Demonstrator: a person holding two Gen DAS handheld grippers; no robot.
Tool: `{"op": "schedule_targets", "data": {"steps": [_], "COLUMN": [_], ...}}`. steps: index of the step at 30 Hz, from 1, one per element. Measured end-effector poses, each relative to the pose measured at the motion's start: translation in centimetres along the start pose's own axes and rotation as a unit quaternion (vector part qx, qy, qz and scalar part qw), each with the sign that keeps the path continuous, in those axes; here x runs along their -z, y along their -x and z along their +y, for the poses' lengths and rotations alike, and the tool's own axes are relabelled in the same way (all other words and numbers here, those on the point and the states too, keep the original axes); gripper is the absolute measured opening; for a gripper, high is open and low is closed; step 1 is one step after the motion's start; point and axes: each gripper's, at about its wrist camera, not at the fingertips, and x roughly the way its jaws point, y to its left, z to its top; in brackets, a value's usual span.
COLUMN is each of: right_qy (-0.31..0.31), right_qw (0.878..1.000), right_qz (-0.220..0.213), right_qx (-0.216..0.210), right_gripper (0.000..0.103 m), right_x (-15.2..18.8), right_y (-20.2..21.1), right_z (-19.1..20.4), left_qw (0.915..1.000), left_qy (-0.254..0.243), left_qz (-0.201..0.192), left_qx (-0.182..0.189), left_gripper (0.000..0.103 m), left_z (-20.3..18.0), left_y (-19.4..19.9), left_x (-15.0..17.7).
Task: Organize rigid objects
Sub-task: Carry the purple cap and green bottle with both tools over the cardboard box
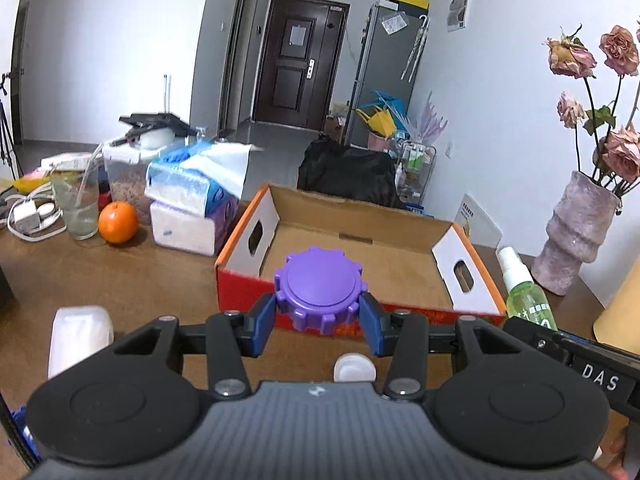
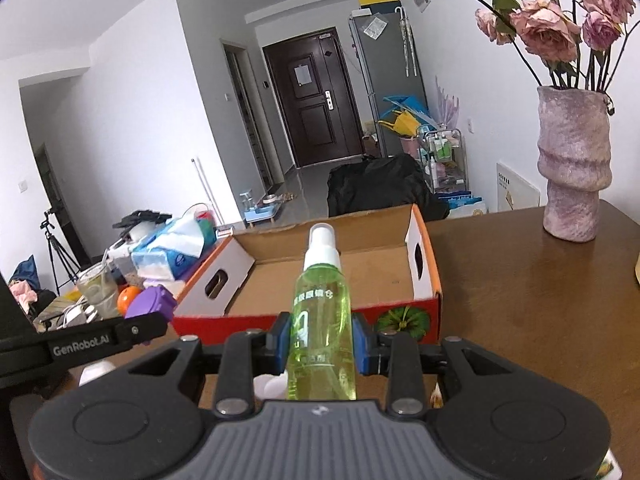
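Blue pads of the left gripper [image 1: 322, 318] are clamped on either side of a purple ridged lid [image 1: 320, 288], held flat with its top facing up, while the right gripper [image 2: 322, 344] is closed around the middle of a green spray bottle [image 2: 322, 320], which stands upright with its white nozzle on top. Both objects hang just short of the red front wall of an open cardboard box [image 1: 356, 264] that lies straight ahead of the two grippers, its long side running across the view. Neither hand looks clearly nearer; they sit side by side, lid on the left, bottle on the right. Inside, the box appears empty, though its near floor is hidden. Around it on the brown table [image 2: 520, 280] stand tissue packs [image 1: 192, 200], an orange [image 1: 118, 222] and a vase [image 2: 574, 164] of dried roses.
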Motion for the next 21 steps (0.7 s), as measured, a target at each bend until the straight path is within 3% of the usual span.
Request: {"op": "schedule_targets", "data": {"steps": [21], "right_qy": [-0.006], "right_qw": [1.0], "right_qz": [0.005], "right_qx": [0.007], "right_gripper": [0.03], "right_x": [-6.1], "right_y": [-8.3], "right_z": [-2.6], "left_qw": [0.9994], "left_qy": [-0.03], "left_qz": [0.0], "left_qx": [-0.017], "left_gripper": [0.046], "left_z": [-2.3], "left_y": [-9.2], "left_x": [-4.2]}}
